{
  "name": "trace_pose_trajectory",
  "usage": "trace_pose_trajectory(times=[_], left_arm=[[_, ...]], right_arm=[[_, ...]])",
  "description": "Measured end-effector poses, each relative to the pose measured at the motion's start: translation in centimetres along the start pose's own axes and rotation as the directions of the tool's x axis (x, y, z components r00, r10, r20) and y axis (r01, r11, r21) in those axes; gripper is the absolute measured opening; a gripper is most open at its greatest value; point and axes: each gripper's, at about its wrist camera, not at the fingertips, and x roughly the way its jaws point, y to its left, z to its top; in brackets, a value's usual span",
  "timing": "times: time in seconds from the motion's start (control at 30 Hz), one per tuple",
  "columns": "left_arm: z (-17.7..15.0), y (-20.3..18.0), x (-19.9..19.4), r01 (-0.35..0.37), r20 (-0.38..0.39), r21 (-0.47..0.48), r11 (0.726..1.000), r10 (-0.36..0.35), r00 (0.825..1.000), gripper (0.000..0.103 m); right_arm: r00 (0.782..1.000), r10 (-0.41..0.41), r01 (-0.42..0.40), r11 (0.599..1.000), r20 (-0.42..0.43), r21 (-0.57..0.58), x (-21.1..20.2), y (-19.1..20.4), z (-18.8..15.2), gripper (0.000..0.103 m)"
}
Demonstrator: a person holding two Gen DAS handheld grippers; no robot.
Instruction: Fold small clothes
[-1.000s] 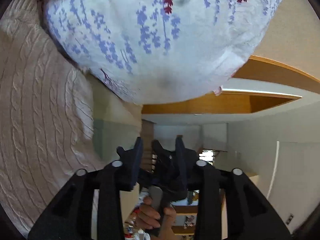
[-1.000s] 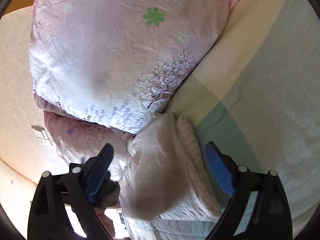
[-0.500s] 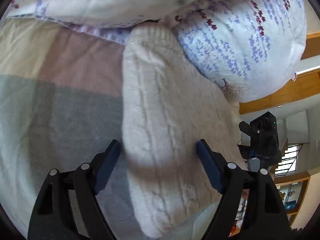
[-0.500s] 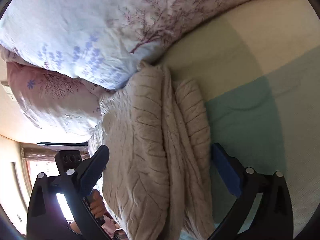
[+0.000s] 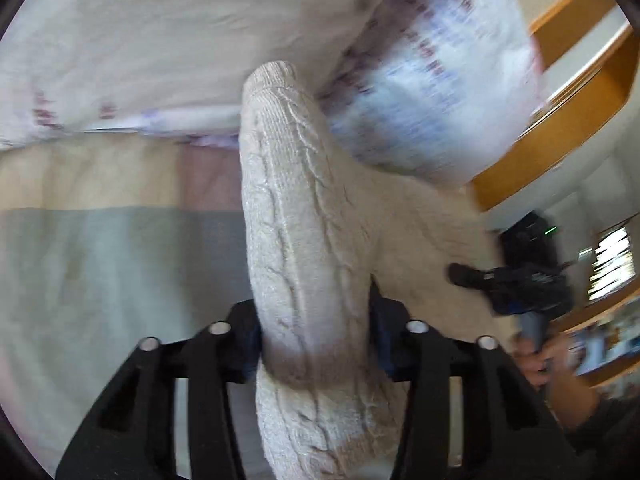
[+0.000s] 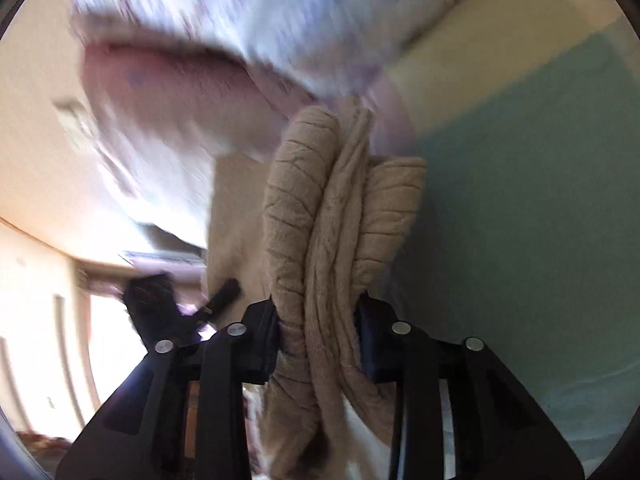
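Note:
A folded cream cable-knit sweater (image 5: 304, 240) lies on a striped bedspread, its far end against the pillows. My left gripper (image 5: 316, 340) is shut on one folded edge of it. In the right wrist view the same sweater (image 6: 320, 220) shows as several bunched layers, and my right gripper (image 6: 318, 340) is shut on them. Each gripper shows in the other's view: the right one at the right of the left wrist view (image 5: 524, 284), the left one at the lower left of the right wrist view (image 6: 160, 308). The clamped fabric hides the pads.
Two floral pillows (image 5: 432, 92) lie just beyond the sweater, also in the right wrist view (image 6: 224, 40). The green and beige striped bedspread (image 5: 100, 264) extends left, and right in the right wrist view (image 6: 540, 200). A wooden beam (image 5: 560, 136) and room lie beyond the bed.
Both grippers were open astride the sweater half a second ago; now both have moved in and closed on its folded edges. The views are blurred from motion.

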Motion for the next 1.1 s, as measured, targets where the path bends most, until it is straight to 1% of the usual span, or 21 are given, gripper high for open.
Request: trace_pose_trajectory(times=[0.03,0.07,0.1,0.17,0.2,0.23,0.27,0.37,0.4,0.43,0.47,0.53,0.67,0.77,0.8,0.83,0.87,0.9,0.97,1.03,1.1], left_arm=[[-0.5,0.5,-0.3,-0.102,-0.017,0.016,0.995,0.103,0.995,0.055],[-1.0,0.7,-0.5,-0.186,-0.022,0.035,0.982,0.187,0.982,0.058],[-1.8,0.7,-1.6,-0.201,0.012,0.039,0.979,0.201,0.980,0.061],[-3.3,0.6,-4.4,-0.237,0.103,0.020,0.971,0.233,0.967,0.083],[-4.2,0.9,-5.5,-0.256,0.138,0.012,0.967,0.252,0.958,0.086],[-5.0,1.2,-6.5,-0.262,0.161,0.004,0.965,0.258,0.953,0.087],[-5.2,0.6,-6.8,-0.263,0.169,-0.005,0.965,0.260,0.951,0.087],[-6.1,0.6,-6.9,-0.249,0.165,-0.036,0.968,0.252,0.954,0.087],[-5.9,-0.2,-6.2,-0.246,0.159,-0.042,0.968,0.249,0.955,0.087],[-6.2,-0.4,-6.0,-0.247,0.149,-0.046,0.968,0.251,0.956,0.087],[-6.9,-0.3,-6.2,-0.245,0.140,-0.049,0.968,0.249,0.958,0.087],[-7.6,-0.8,-6.5,-0.236,0.141,-0.050,0.971,0.240,0.960,0.087],[-9.8,-1.0,-7.5,-0.231,0.171,-0.050,0.972,0.236,0.957,0.091],[-11.0,-0.7,-7.2,-0.246,0.151,-0.033,0.969,0.248,0.957,0.091],[-11.3,-0.6,-7.0,-0.254,0.142,-0.026,0.967,0.255,0.956,0.091],[-11.7,-0.5,-6.8,-0.264,0.134,-0.021,0.964,0.264,0.955,0.091],[-12.0,-0.3,-6.7,-0.270,0.128,-0.019,0.963,0.270,0.954,0.091],[-12.4,-0.1,-6.6,-0.280,0.120,-0.018,0.960,0.280,0.952,0.092],[-13.1,-0.1,-6.7,-0.293,0.125,-0.017,0.956,0.293,0.948,0.096],[-13.7,-0.2,-6.6,-0.286,0.129,-0.014,0.958,0.286,0.950,0.097],[-14.2,-0.6,-6.3,-0.283,0.123,-0.013,0.959,0.283,0.951,0.098]], right_arm=[[0.996,-0.088,0.088,0.996,-0.021,-0.001,0.8,-0.2,-0.2,0.044],[0.985,-0.170,0.170,0.985,-0.002,0.003,0.9,-0.4,-0.5,0.049],[0.982,-0.181,0.180,0.983,0.049,0.017,0.1,-0.2,-0.8,0.050],[0.965,-0.170,0.171,0.985,0.200,0.011,-2.7,1.3,-1.7,0.050],[0.957,-0.151,0.158,0.987,0.249,-0.009,-3.8,2.1,-2.2,0.050],[0.956,-0.124,0.138,0.990,0.266,-0.032,-4.2,2.8,-2.5,0.050],[0.962,-0.125,0.144,0.988,0.242,-0.060,-3.8,3.6,-2.6,0.050],[0.964,-0.218,0.234,0.967,0.152,-0.098,-1.1,4.2,-1.9,0.048],[0.960,-0.249,0.262,0.960,0.128,-0.100,-0.3,4.1,-1.6,0.022],[0.955,-0.277,0.288,0.952,0.108,-0.100,0.9,4.2,-1.4,0.015],[0.951,-0.287,0.297,0.951,0.112,-0.089,1.4,3.9,-1.2,0.014],[0.946,-0.284,0.296,0.953,0.159,-0.059,-0.5,3.0,-1.4,0.013],[0.903,-0.358,0.352,0.934,0.237,0.070,-3.8,0.5,-1.1,0.013],[0.898,-0.396,0.401,0.916,0.191,0.011,-2.6,1.3,-0.6,0.016],[0.887,-0.413,0.424,0.905,0.205,-0.012,-3.0,2.1,-0.7,0.023],[0.874,-0.425,0.443,0.896,0.233,-0.025,-3.5,3.1,-0.8,0.036],[0.860,-0.422,0.448,0.893,0.286,-0.029,-5.2,3.9,-1.3,0.045],[0.862,-0.373,0.412,0.910,0.344,-0.044,-6.7,4.5,-2.1,0.057],[0.882,-0.234,0.306,0.944,0.409,-0.119,-9.3,6.0,-5.2,0.058],[0.914,-0.146,0.233,0.953,0.377,-0.195,-9.4,7.0,-7.7,0.058],[0.937,-0.128,0.212,0.948,0.326,-0.238,-8.4,7.0,-9.8,0.062]])
